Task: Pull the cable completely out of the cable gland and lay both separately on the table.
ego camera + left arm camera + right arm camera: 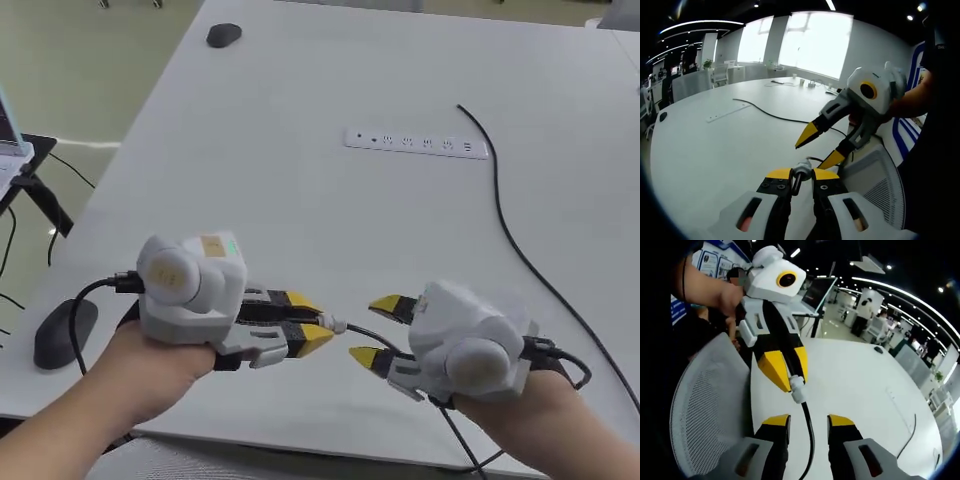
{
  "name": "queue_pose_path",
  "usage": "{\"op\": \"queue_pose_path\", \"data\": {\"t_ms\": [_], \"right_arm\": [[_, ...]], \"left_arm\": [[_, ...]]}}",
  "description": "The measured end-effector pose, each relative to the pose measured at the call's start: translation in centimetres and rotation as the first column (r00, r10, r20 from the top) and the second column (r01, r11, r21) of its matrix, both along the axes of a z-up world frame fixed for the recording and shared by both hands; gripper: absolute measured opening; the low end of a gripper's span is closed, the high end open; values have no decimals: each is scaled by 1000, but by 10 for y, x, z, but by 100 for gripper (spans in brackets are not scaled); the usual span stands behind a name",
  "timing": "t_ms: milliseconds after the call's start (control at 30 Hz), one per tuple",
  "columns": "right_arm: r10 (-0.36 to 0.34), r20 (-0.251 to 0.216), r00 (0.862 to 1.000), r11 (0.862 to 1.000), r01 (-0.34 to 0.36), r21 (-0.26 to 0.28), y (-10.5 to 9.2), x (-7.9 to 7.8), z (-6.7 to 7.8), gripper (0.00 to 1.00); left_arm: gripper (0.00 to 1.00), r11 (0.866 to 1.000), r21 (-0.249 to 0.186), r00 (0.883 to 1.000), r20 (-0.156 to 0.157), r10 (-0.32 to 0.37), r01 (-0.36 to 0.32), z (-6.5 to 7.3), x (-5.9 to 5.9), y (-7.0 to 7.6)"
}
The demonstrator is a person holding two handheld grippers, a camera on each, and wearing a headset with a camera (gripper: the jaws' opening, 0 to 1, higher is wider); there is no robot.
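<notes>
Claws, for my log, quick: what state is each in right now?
Left claw: shut on the cable gland.
Right claw: open, the cable passing between its jaws ungripped.

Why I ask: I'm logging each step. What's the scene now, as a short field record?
left gripper: shut on the cable gland
right gripper: open, jaws either side of the cable, not gripping it
cable: in the gland, not yet pulled out
table: power strip, mouse, second black cable
</notes>
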State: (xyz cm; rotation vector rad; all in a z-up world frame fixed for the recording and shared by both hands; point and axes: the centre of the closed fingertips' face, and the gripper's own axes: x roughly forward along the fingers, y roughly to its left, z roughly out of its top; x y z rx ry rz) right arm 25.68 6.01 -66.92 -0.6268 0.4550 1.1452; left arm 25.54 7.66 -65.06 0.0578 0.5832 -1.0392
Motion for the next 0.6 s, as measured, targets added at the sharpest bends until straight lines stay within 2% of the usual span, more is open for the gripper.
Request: {"op": "queue_pose_path", "data": {"t_ms": [333, 600], "right_arm": [[31, 32, 999, 999, -30, -40, 4, 1, -4, 12], [48, 41, 998, 998, -46, -32, 6, 0, -2, 6]], "left_arm": [[15, 1000, 2, 1000, -1, -4, 4, 1, -1, 0], [15, 1000, 5, 1000, -1, -9, 9, 0, -4, -2]]}}
